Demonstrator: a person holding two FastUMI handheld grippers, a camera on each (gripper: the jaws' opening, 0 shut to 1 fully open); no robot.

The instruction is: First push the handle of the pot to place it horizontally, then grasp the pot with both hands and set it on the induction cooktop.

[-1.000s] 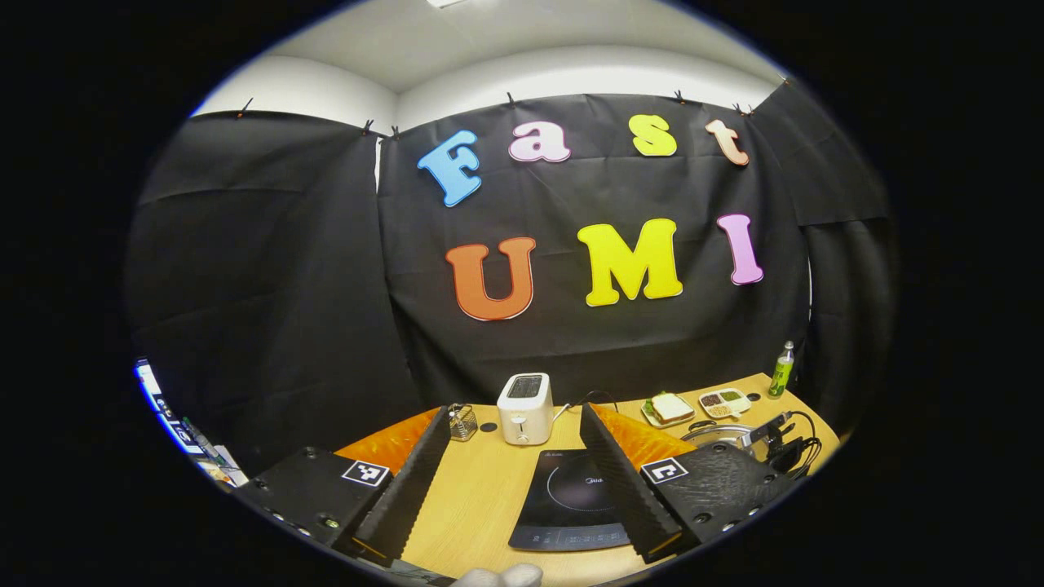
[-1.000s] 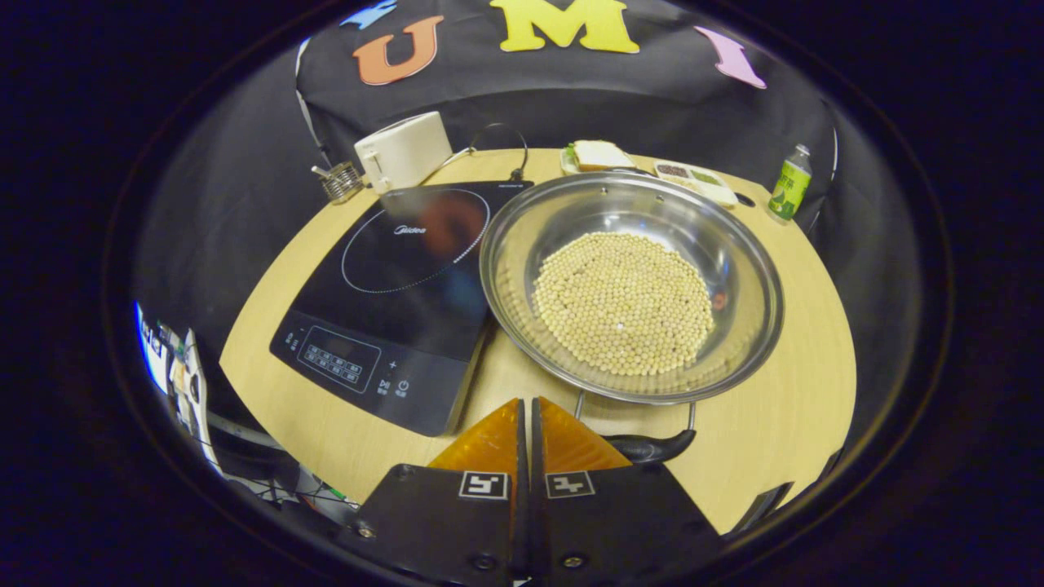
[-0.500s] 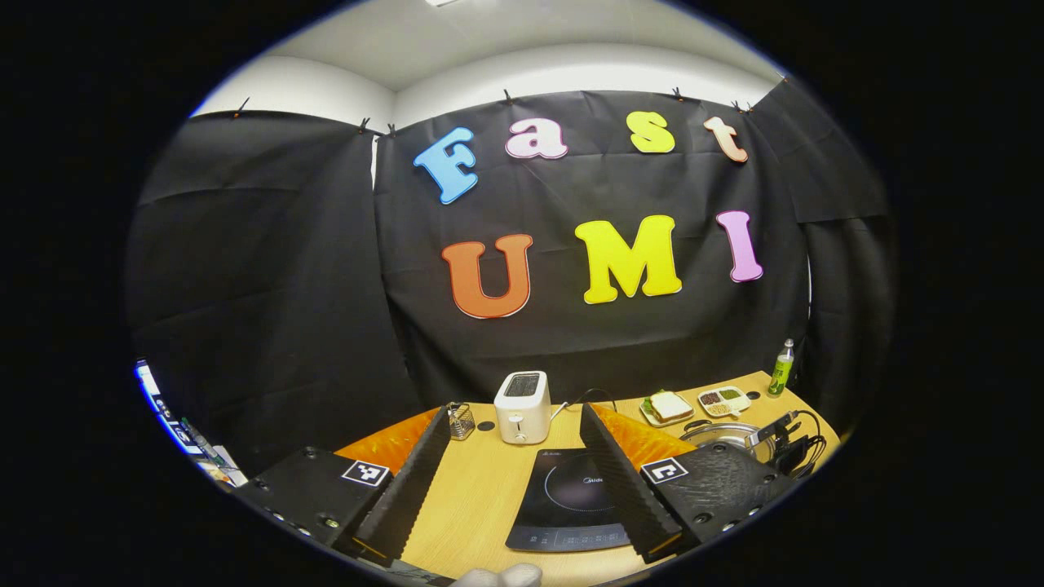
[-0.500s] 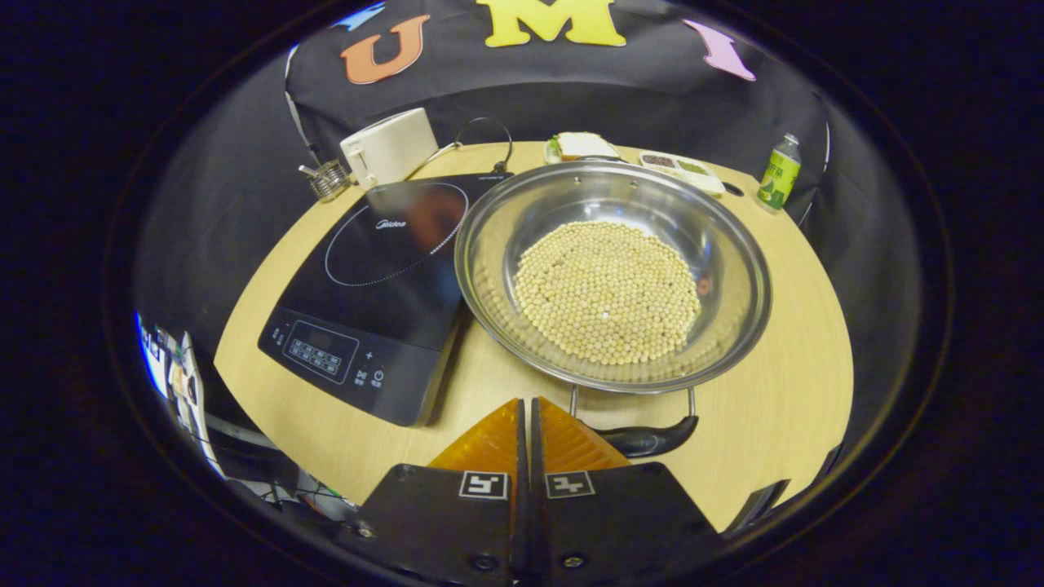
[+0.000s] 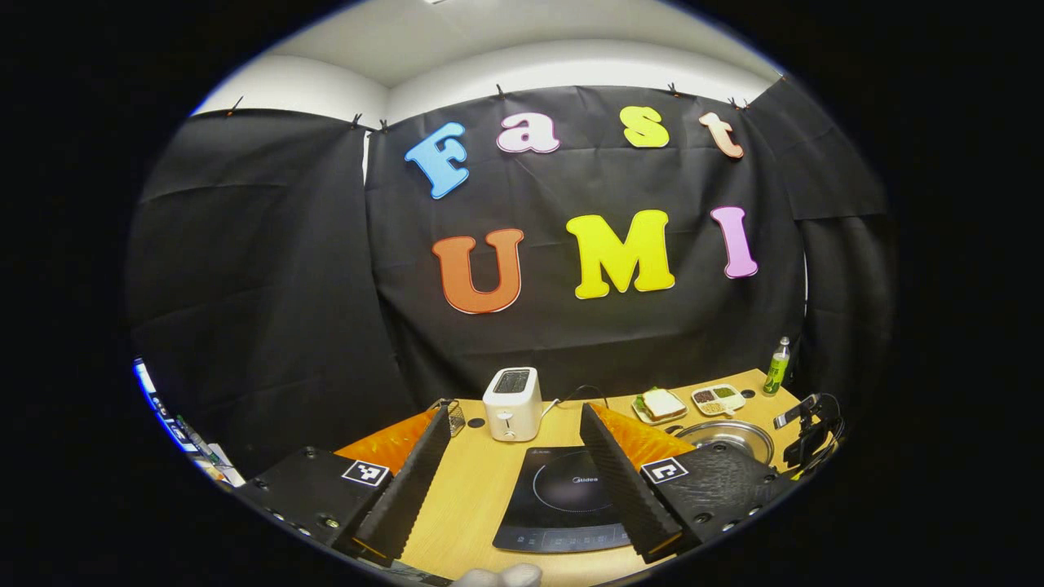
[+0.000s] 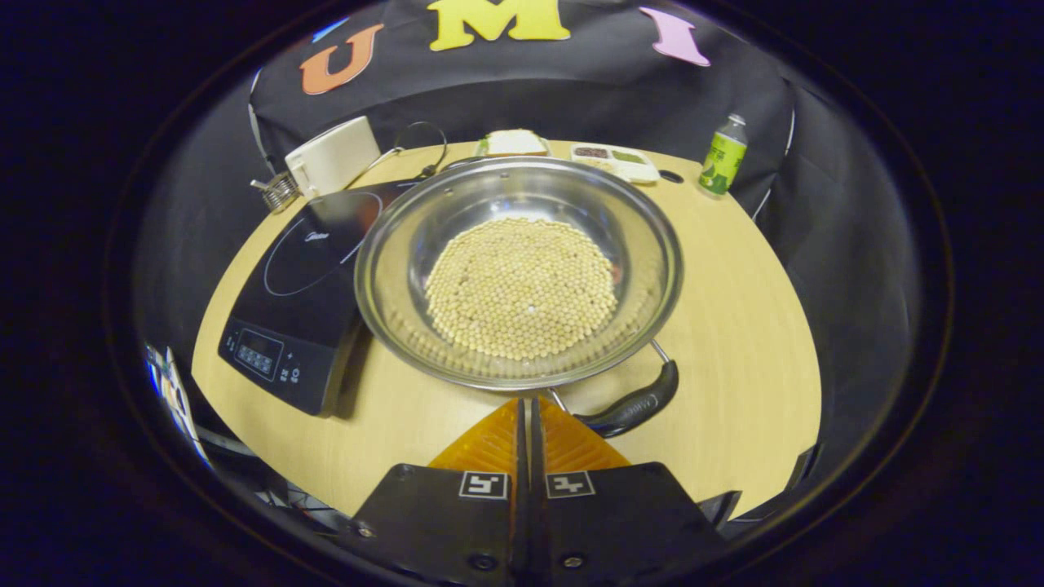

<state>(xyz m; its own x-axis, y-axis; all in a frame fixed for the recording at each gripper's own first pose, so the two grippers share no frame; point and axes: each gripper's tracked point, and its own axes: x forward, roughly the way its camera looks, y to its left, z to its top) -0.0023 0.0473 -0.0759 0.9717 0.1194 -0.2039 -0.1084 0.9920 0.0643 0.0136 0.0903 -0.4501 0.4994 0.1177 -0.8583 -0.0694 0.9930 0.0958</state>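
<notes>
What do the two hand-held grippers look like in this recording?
Each hand-held gripper has a black body carrying a small square black-and-white marker at the base of each finger. The left hand-held gripper has long wedge-shaped fingers with ribbed inner faces. The right hand-held gripper has similar triangular fingers. The right hand-held gripper, with dark cables, also appears in the left gripper view.

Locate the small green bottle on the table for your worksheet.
In the right gripper view, the small green bottle stands at the wooden table's far right edge, beyond the steel pot of beans and right of the divided white snack tray.
</notes>
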